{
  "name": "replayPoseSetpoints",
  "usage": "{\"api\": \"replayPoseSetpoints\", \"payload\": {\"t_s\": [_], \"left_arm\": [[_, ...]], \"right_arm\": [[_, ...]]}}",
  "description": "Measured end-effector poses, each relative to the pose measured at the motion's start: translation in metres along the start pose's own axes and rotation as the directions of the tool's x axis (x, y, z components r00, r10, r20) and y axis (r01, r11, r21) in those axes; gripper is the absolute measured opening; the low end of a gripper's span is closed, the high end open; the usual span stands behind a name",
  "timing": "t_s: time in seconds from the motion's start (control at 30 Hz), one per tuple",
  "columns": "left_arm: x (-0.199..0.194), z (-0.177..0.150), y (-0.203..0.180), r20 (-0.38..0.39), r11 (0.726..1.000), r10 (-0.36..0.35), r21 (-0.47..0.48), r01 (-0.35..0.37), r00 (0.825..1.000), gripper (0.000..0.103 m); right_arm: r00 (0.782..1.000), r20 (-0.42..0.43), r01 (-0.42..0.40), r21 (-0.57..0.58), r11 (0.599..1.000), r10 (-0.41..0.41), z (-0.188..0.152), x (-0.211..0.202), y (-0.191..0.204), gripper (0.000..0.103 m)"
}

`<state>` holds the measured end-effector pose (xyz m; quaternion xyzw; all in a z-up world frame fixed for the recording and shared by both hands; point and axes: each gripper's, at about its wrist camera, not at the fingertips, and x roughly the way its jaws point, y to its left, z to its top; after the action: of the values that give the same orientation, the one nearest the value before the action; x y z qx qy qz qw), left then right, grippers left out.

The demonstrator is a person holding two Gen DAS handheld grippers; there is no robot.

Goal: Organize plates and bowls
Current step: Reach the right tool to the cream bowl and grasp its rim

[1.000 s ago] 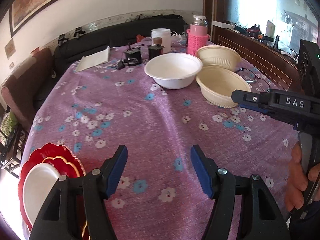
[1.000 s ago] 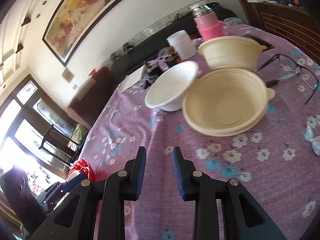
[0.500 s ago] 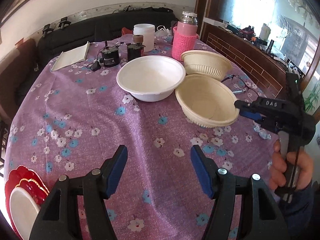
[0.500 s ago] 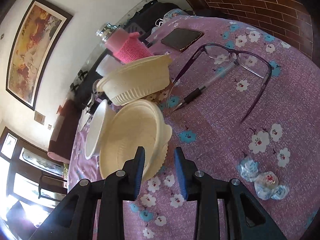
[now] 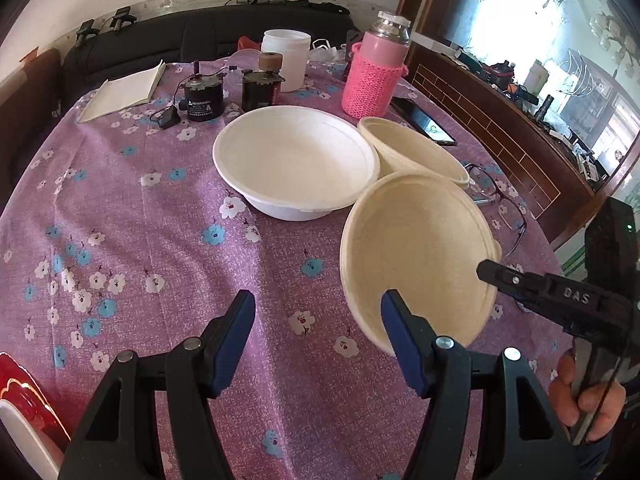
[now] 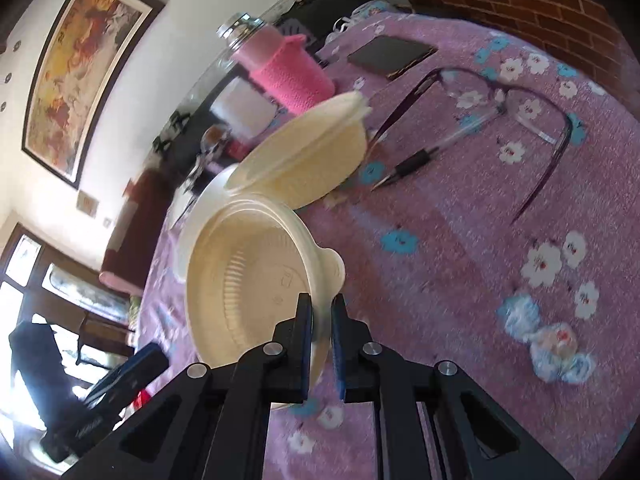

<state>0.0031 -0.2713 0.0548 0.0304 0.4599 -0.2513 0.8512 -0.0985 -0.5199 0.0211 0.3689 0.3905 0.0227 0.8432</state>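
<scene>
- My right gripper (image 6: 321,322) has just clamped the near cream bowl (image 6: 256,280) by its rim, tilting it off the tablecloth (image 5: 168,240).
- My left gripper (image 5: 318,334) hangs wide, empty.
- Next, probably nest it into the second cream bowl (image 5: 412,152) beside the white bowl (image 5: 294,160).
- It's ribbed and thin-walled.

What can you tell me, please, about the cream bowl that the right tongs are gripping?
The cream bowl is a round, shallow disposable-looking dish, seemingly moulded fibre or foam, with a ribbed inside, a flat rim and a small tab handle. The right tongs, which have just closed, pinch its rim beside that tab. It is tilted steeply, its opening facing the left tongs, which stand open and apart from it. Whether its lower edge touches the purple floral tablecloth cannot be told.
</scene>
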Motion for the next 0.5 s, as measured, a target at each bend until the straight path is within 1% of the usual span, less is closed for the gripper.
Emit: {"api": "replayPoseSetpoints", "payload": {"t_s": [0.1,0.13,0.17,0.2,0.23,0.27,0.37,0.5], "left_arm": [[0.012,0.000,0.001,-0.008,1.000,0.009,-0.003,-0.009,1.000,0.064],[0.015,-0.001,0.000,-0.012,1.000,0.010,0.000,-0.010,1.000,0.056],[0.018,-0.002,0.000,-0.013,1.000,0.013,0.007,-0.012,1.000,0.044],[0.021,-0.003,-0.002,-0.017,1.000,0.022,0.015,-0.022,1.000,0.018],[0.025,-0.005,-0.003,-0.035,1.000,0.007,0.021,-0.006,0.999,0.012],[0.024,-0.007,-0.005,-0.024,0.999,0.016,0.028,-0.016,1.000,0.012],[0.018,-0.013,-0.009,-0.005,0.997,0.046,0.059,-0.045,0.999,0.012],[0.001,-0.025,-0.008,-0.002,0.996,0.039,0.078,-0.039,0.999,0.013]], "right_arm": [[0.999,-0.036,-0.034,-0.023,0.999,0.034,-0.008,-0.004,0.006,0.010],[0.998,-0.050,-0.041,-0.030,0.999,0.040,-0.011,-0.005,0.009,0.010],[0.998,-0.056,-0.045,-0.033,0.998,0.043,-0.014,-0.005,0.011,0.010],[0.997,-0.059,-0.046,-0.040,0.998,0.044,-0.017,-0.006,0.014,0.010],[0.997,-0.060,-0.050,-0.043,0.998,0.047,-0.020,-0.006,0.016,0.010],[0.996,-0.064,-0.066,-0.042,0.997,0.064,-0.022,-0.005,0.018,0.010],[0.997,-0.056,-0.048,-0.051,0.998,0.045,-0.027,-0.004,0.024,0.012],[0.998,-0.059,-0.029,-0.054,0.998,0.026,-0.034,-0.004,0.031,0.013]]}}
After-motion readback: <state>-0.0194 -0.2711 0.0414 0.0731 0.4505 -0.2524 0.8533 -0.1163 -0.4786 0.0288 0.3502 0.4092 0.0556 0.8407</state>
